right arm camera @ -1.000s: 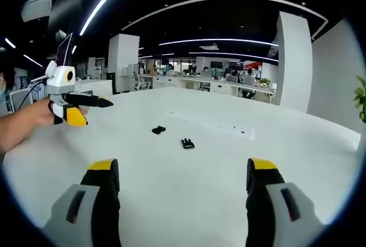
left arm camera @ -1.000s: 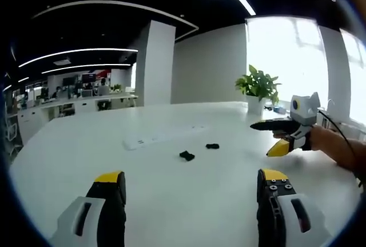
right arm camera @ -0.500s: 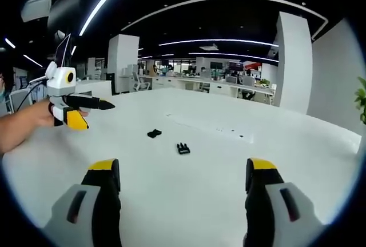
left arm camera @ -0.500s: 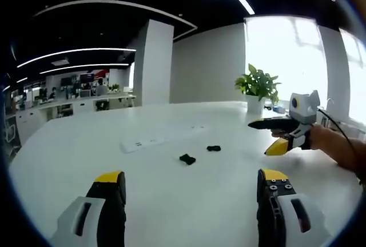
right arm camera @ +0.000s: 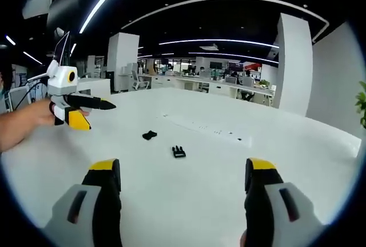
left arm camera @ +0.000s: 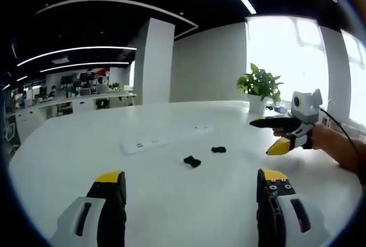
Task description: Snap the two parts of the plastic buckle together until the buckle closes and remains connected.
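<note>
Two small black buckle parts lie apart on the white table (left arm camera: 68, 161). In the left gripper view one part (left arm camera: 192, 160) is nearer and the other (left arm camera: 218, 150) lies just beyond it to the right. My left gripper (left arm camera: 191, 176) is open and holds nothing, well short of them. In the right gripper view a pronged part (right arm camera: 179, 152) lies ahead of my open, unloaded right gripper (right arm camera: 182, 164), with the other part (right arm camera: 149, 135) further left. Each gripper also appears in the other's view, hand-held above the table with its jaws apart: the right gripper (left arm camera: 266, 135) and the left gripper (right arm camera: 97, 115).
A flat white socket strip (left arm camera: 163, 138) is set into the table behind the parts, seen also as a strip (right arm camera: 206, 127) in the right gripper view. A potted plant (left arm camera: 260, 84) stands at the far edge. The person's forearm (left arm camera: 343, 152) reaches in from the right.
Both cameras have drifted a little, so the buckle parts sit slightly lower in each view. The parts lie where they were and both grippers stay open.
</note>
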The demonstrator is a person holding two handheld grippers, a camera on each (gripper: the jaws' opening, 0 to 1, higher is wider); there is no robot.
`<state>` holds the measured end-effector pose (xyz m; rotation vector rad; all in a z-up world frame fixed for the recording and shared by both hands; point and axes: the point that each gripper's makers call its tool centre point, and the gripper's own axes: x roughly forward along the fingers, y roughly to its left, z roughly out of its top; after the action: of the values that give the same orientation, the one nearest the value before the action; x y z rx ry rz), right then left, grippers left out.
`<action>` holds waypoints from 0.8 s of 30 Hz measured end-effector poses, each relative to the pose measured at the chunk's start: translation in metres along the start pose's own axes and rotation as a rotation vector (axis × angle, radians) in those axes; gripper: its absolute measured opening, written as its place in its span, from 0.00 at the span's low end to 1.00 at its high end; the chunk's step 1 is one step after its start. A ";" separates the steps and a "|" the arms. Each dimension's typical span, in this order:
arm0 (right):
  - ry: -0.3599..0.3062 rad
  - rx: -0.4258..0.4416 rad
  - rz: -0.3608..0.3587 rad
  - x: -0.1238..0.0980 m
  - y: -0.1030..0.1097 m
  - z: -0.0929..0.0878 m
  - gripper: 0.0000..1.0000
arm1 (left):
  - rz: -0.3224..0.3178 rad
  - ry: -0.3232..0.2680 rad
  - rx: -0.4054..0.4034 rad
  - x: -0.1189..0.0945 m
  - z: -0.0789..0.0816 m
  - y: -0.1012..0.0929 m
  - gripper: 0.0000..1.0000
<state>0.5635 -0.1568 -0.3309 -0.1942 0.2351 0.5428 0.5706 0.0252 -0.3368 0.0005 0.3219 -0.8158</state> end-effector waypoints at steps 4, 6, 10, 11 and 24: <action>0.003 0.004 0.001 0.003 -0.002 -0.001 0.90 | -0.001 0.009 0.010 0.005 -0.001 0.001 0.95; 0.002 0.002 0.000 0.005 -0.003 0.000 0.90 | -0.002 0.012 0.014 0.009 -0.001 0.002 0.95; -0.015 0.001 -0.011 0.008 -0.009 0.008 0.89 | 0.014 0.024 0.054 0.012 -0.001 0.004 0.94; -0.017 0.003 -0.011 0.009 -0.009 0.009 0.89 | 0.013 0.026 0.054 0.013 0.000 0.005 0.94; -0.008 -0.002 0.000 0.021 -0.011 0.008 0.89 | 0.004 0.017 0.010 0.017 -0.001 0.015 0.94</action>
<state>0.5878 -0.1537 -0.3274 -0.1939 0.2272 0.5434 0.5917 0.0233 -0.3442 0.0172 0.3343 -0.8136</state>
